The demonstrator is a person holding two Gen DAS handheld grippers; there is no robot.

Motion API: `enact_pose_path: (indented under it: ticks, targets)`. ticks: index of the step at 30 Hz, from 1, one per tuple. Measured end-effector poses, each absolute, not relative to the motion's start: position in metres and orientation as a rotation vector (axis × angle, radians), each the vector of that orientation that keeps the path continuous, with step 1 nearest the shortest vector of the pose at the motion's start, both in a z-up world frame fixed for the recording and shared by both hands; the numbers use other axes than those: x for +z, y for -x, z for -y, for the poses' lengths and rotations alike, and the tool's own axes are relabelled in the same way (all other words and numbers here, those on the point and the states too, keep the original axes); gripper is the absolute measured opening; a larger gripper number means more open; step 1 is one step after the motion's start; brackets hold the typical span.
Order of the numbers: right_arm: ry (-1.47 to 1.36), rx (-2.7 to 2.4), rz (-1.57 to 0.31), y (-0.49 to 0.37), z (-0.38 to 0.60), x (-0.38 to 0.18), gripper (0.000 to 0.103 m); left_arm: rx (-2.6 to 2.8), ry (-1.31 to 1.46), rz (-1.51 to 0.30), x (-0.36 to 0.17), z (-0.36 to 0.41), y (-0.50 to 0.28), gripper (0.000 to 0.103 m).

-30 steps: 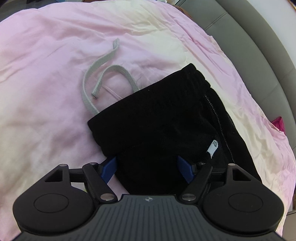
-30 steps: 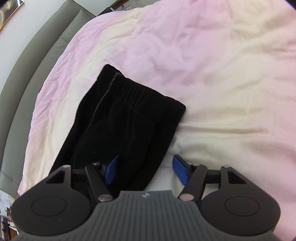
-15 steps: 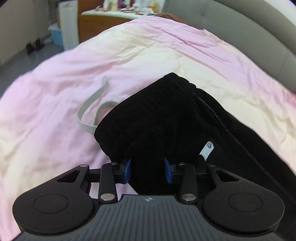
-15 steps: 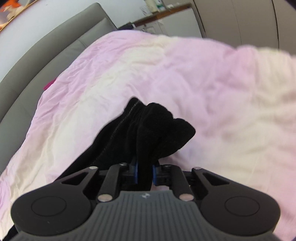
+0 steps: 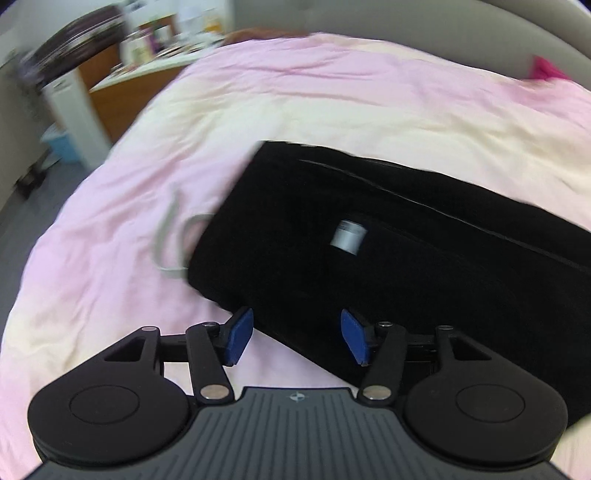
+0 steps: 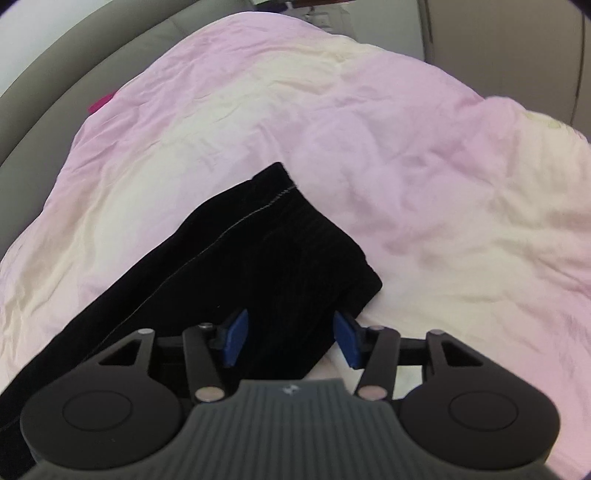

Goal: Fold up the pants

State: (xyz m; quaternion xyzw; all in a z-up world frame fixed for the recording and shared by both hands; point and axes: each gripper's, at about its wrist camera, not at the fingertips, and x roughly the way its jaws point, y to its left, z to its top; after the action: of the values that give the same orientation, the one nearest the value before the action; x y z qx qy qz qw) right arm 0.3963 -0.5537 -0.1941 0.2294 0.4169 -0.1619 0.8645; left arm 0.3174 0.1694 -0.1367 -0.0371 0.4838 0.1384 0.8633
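Observation:
Black pants (image 5: 388, 240) lie folded lengthwise on the pink and cream bedspread (image 5: 295, 96), with a white label (image 5: 347, 236) on top and a grey drawstring (image 5: 166, 240) trailing from the waist end. My left gripper (image 5: 297, 338) hovers over the near edge at that end; its jaws are opening and the blue pads (image 5: 238, 334) press on nothing. The right wrist view shows the pants (image 6: 258, 266) with a light seam line. My right gripper (image 6: 290, 341) is above a corner of the cloth, its jaws opening too, the fabric lying below the gap untouched.
A grey padded headboard (image 5: 406, 22) curves around the bed. A magenta item (image 5: 546, 68) sits at the bed's edge. Beyond the bed stand a wooden desk (image 5: 110, 85) with clutter, a blue bin (image 5: 61, 146) and beige cupboard doors (image 6: 498, 37).
Half a second ago both grippers pinched bunched pants fabric. Both have since let go, risen and rolled, and the cloth lies flatter.

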Motion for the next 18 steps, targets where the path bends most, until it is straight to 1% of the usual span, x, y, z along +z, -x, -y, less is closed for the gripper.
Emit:
enact_pose_path:
  ticks: [4, 8, 11, 18]
  targets:
    - [-0.362, -0.185, -0.864, -0.371, 0.515, -0.183, 0.049, 0.109, -0.035, -0.970, -0.131, -0.107, -0.281, 0.065]
    - [-0.309, -0.025, -0.861, -0.341, 0.463, -0.182, 0.049, -0.025, -0.175, -0.918, -0.141, -0.042, -0.252, 0.066]
    - [-0.259, 0.073, -0.882, -0.320, 0.420, -0.189, 0.049, -0.100, -0.291, -0.911, -0.161, -0.002, -0.239, 0.069]
    - [-0.154, 0.228, -0.916, -0.278, 0.330, -0.221, 0.049, -0.122, -0.623, -0.835, -0.225, 0.071, -0.231, 0.068]
